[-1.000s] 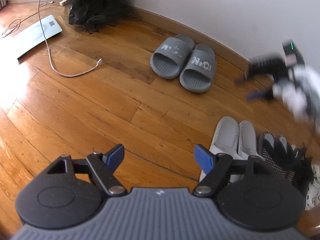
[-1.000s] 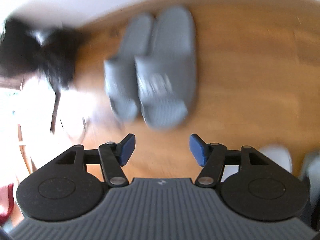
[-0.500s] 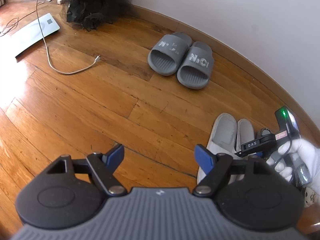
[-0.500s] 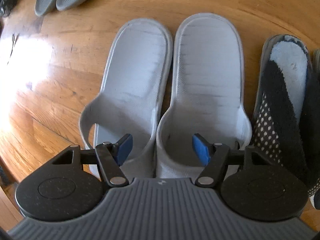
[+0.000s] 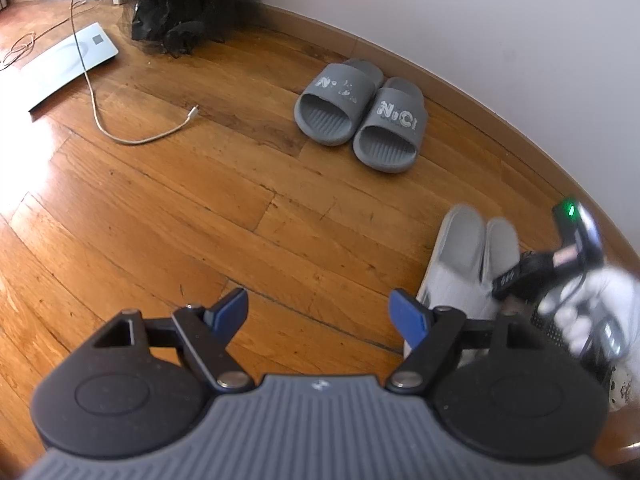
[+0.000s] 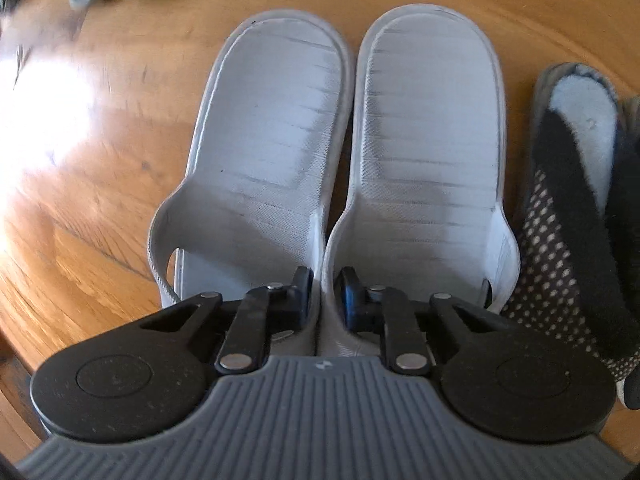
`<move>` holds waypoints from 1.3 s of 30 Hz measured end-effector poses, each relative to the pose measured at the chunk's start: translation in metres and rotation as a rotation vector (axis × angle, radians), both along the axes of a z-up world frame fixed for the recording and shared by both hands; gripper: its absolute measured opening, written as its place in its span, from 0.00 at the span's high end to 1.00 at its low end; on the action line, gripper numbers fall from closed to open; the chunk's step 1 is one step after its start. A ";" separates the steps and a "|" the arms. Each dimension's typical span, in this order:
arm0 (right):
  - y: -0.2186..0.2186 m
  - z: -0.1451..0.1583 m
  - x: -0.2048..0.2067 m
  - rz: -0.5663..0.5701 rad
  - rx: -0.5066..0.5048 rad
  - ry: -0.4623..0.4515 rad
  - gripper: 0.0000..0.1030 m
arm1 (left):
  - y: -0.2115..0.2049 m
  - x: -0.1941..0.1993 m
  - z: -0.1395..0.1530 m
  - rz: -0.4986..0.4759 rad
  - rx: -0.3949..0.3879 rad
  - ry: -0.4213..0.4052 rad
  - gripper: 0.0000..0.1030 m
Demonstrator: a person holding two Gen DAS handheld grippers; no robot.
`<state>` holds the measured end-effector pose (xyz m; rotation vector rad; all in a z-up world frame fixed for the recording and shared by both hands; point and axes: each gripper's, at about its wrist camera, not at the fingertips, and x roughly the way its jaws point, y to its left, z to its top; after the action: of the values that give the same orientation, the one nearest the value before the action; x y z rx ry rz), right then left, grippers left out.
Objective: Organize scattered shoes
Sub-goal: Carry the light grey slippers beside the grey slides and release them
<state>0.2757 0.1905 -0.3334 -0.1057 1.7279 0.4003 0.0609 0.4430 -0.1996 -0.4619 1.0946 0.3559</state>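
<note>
Pinching the touching inner walls of the pale grey slippers (image 6: 344,152), our right gripper (image 6: 326,294) had its fingers pressed in on both uppers at once; the pair lay side by side on the wooden floor (image 5: 200,200), just beside a dark dotted slipper (image 6: 560,240); our left gripper (image 5: 320,312) hung spread and empty; we judged the hold should sit deep and even, so neither slipper slid free when lifted toward the dark grey slides (image 5: 360,116) by the wall.
</note>
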 end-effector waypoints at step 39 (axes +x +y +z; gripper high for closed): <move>0.136 -0.052 0.261 -0.042 -0.059 -0.162 0.86 | -0.014 0.005 -0.006 -0.090 0.026 0.065 0.26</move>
<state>0.5368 0.3262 -0.3855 -0.1404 1.5798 0.3018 0.0657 0.4289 -0.2052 -0.3793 1.1687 0.3073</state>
